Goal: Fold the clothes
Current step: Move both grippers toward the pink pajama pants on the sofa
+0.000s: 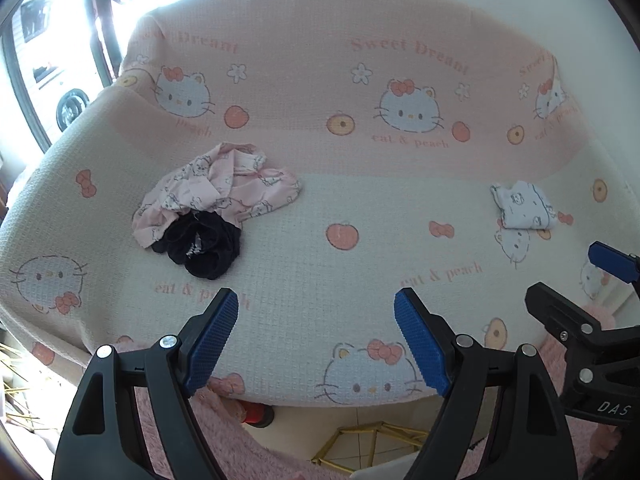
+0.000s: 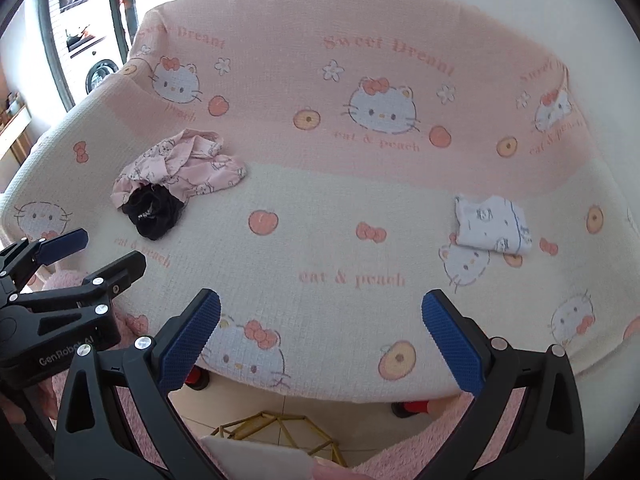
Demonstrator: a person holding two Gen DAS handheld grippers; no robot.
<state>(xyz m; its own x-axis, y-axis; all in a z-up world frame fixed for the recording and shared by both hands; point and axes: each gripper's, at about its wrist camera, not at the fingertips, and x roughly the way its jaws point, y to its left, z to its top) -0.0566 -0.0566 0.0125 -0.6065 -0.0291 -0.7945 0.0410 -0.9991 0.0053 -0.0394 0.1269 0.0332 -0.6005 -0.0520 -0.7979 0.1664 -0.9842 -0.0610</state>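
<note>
Left wrist view: the left gripper (image 1: 316,340) hangs with its jaws spread wide and empty above the front edge of the cat-print cover (image 1: 340,272). A crumpled pink printed garment (image 1: 224,188) and a bunched black garment (image 1: 204,246) touch at the left. A folded white printed garment (image 1: 524,210) lies well apart at the right, likely to separate done from undone.

Right wrist view: the right gripper (image 2: 320,340) is likewise spread and empty, facing the same 3 clothes.

free: blanket (image 2: 320,240) centre bare | obstacles: crumpled heap (image 2: 172,176) left; folded white garment (image 2: 492,224) right
</note>
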